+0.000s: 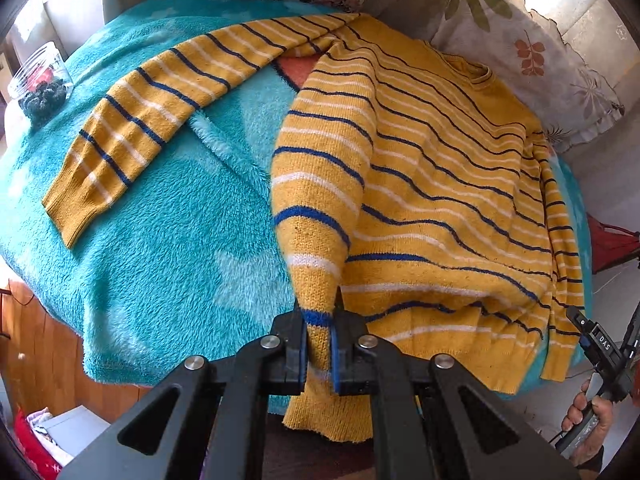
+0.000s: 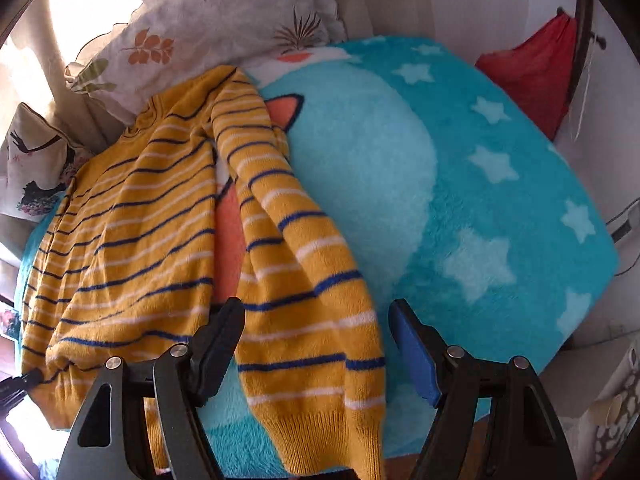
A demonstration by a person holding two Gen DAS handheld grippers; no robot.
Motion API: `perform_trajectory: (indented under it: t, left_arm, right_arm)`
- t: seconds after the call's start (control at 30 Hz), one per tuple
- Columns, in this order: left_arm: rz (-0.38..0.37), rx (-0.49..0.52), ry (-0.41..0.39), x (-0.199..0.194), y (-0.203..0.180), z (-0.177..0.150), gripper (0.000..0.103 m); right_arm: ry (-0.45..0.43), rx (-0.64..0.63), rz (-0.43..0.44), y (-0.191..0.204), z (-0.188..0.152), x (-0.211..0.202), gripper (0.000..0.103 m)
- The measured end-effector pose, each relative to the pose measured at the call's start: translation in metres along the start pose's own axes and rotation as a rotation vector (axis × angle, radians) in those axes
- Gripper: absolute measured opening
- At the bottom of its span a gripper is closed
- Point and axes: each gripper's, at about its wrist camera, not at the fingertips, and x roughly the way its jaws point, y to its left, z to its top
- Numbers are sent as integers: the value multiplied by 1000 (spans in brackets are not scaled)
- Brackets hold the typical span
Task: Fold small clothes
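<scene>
Pinched between the pads of my left tongs [image 1: 319, 354] is the bottom hem of the yellow striped sweater [image 1: 440, 184], bunched into a narrow ridge that rises off the blanket [image 1: 160, 264]. I hold it there so I can carry that side of the body across and start the fold. One sleeve [image 1: 160, 112] lies stretched out flat to the left, well clear of the body, near a glass jar [image 1: 40, 84] at the blanket's edge.

Over on the other side, my right tongs [image 2: 316, 344] stand wide apart, gripping nothing, with the other sleeve [image 2: 304, 280] draped down between the fingers and its cuff hanging past the blanket's near edge. I judge this sleeve wants gathering inward next. Pillows [image 2: 208, 28] crowd the collar end, so the sweater sits close to me.
</scene>
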Motion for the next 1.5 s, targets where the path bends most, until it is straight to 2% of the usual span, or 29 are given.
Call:
perform_trajectory:
  t: [0.03, 0.07, 0.1, 0.17, 0.23, 0.27, 0.3, 0.33, 0.37, 0.43, 0.5, 0.53, 0.57, 0.63, 0.7, 0.73, 0.77, 0.8, 0.83, 0.87, 0.9, 1.0, 1.13, 1.3, 1.4, 1.43, 1.5]
  left_arm:
    - [4, -3, -1, -3, 4, -3, 8]
    - [6, -11, -2, -2, 5, -3, 8]
    - [8, -21, -4, -2, 7, -4, 8]
    - [10, -43, -5, -1, 11, -5, 8]
    - [6, -65, -4, 0, 14, -6, 9]
    - [2, -74, -4, 1, 15, -6, 9]
    - [-1, -84, -3, 1, 16, -7, 9]
    - [-3, -93, 0, 2, 17, -7, 10]
    - [-5, -101, 1, 2, 18, -8, 10]
    - [-13, -109, 3, 4, 21, -10, 13]
    - [-33, -107, 12, 8, 21, -13, 23]
    - [-48, -106, 19, 10, 20, -14, 32]
    - [-64, -103, 27, 14, 19, -16, 39]
    - [-80, -88, 42, 20, 14, -18, 46]
    - [-63, -58, 31, 23, 8, -18, 48]
    - [-39, -39, 30, 24, 3, -18, 48]
    - [-11, -27, 25, 25, -1, -17, 36]
    - [-1, -22, 25, 26, -3, -16, 24]
    - [-7, -23, 46, 28, -5, -15, 8]
    - [0, -29, 51, 27, -6, -14, 8]
    - [8, -29, 53, 24, -7, -14, 8]
    - [3, -31, 58, 7, -7, -24, 7]
    - [-14, -53, 54, -23, -5, -45, 7]
    - [0, -102, 126, 5, 2, -64, 12]
    - [-31, -101, 80, -10, 5, -63, 16]
    - [-25, -88, 49, -21, 5, -61, 16]
    - [9, -72, -4, -39, 7, -58, 19]
  right_arm:
    - [26, -5, 30, -4, 1, 3, 29]
    - [34, 0, 23, -12, 5, 3, 15]
    - [19, 22, -8, -24, 9, 0, 10]
    - [-7, 104, -90, -54, 18, -8, 10]
    - [-35, 175, -232, -79, 24, -18, 11]
    - [-54, 197, -307, -87, 28, -25, 13]
    - [-79, 204, -367, -88, 31, -33, 20]
    - [-106, 193, -376, -84, 32, -41, 22]
    - [-128, 170, -336, -75, 31, -47, 24]
    - [-130, 91, -169, -46, 26, -51, 39]
    - [-19, 12, 74, -13, 17, -34, 49]
    - [59, -7, 191, 3, 11, -20, 50]
    - [122, -16, 269, 17, 3, -6, 50]
    - [207, -55, 322, 43, -10, 15, 50]
    - [254, -90, 334, 65, -21, 29, 50]
    - [236, -110, 328, 76, -26, 28, 52]
    - [214, -141, 322, 86, -30, 25, 53]
    - [228, -171, 322, 96, -32, 29, 53]
    - [215, -188, 319, 103, -34, 30, 47]
    - [246, -203, 333, 110, -36, 33, 33]
    - [293, -200, 354, 111, -39, 37, 8]
    - [319, -149, 396, 100, -33, 37, 8]
    - [354, -95, 461, 67, -43, 14, 7]
    - [374, -65, 428, 46, -60, 17, 8]
    - [275, -59, 405, 38, -47, -3, 14]
    - [235, -55, 393, 30, -43, -12, 19]
    - [143, -26, 305, 6, -32, -30, 30]
